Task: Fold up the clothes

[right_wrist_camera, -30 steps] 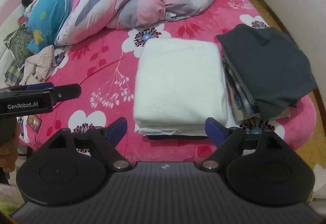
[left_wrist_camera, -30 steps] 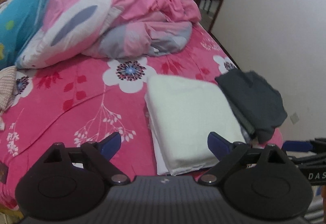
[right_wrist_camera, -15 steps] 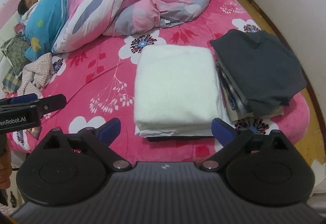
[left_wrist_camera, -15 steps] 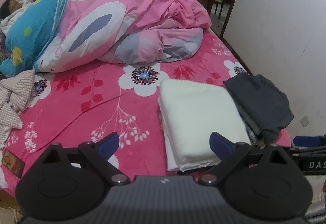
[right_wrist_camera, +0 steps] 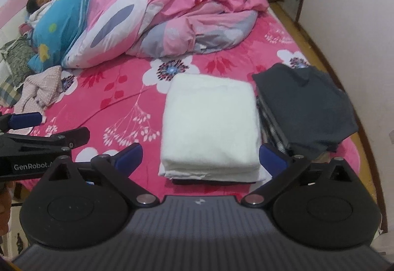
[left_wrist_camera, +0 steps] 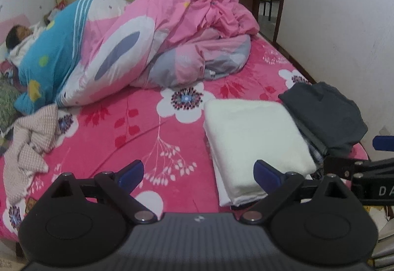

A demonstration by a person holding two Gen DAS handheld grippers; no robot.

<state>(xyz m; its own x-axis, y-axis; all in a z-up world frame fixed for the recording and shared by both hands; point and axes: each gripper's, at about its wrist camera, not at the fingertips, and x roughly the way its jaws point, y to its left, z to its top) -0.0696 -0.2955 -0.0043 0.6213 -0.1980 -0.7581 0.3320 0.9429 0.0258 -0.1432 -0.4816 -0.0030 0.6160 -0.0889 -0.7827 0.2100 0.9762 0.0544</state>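
Note:
A folded white cloth [right_wrist_camera: 209, 120] lies on the pink flowered bed [right_wrist_camera: 110, 103], near its front edge; the same white cloth [left_wrist_camera: 256, 140] shows right of centre in the left wrist view. A folded dark grey garment [right_wrist_camera: 305, 103] sits on a small pile right beside it, also seen as the grey garment [left_wrist_camera: 325, 113]. My right gripper [right_wrist_camera: 200, 156] hangs above and in front of the white cloth, jaws opening wide, nothing between them. My left gripper [left_wrist_camera: 199, 172] is open and empty over the bed's front, left of the white cloth.
A crumpled pinkish checked garment [right_wrist_camera: 41, 91] lies at the bed's left side. A big pink and blue duvet [right_wrist_camera: 157, 12] covers the back of the bed, with a person lying under it at the far left. A white wall [right_wrist_camera: 357, 12] runs along the right.
Both grippers have risen and pulled back from the bed, so more of the room shows. The right gripper's jaws have spread wider. The white cloth stays folded on the bed.

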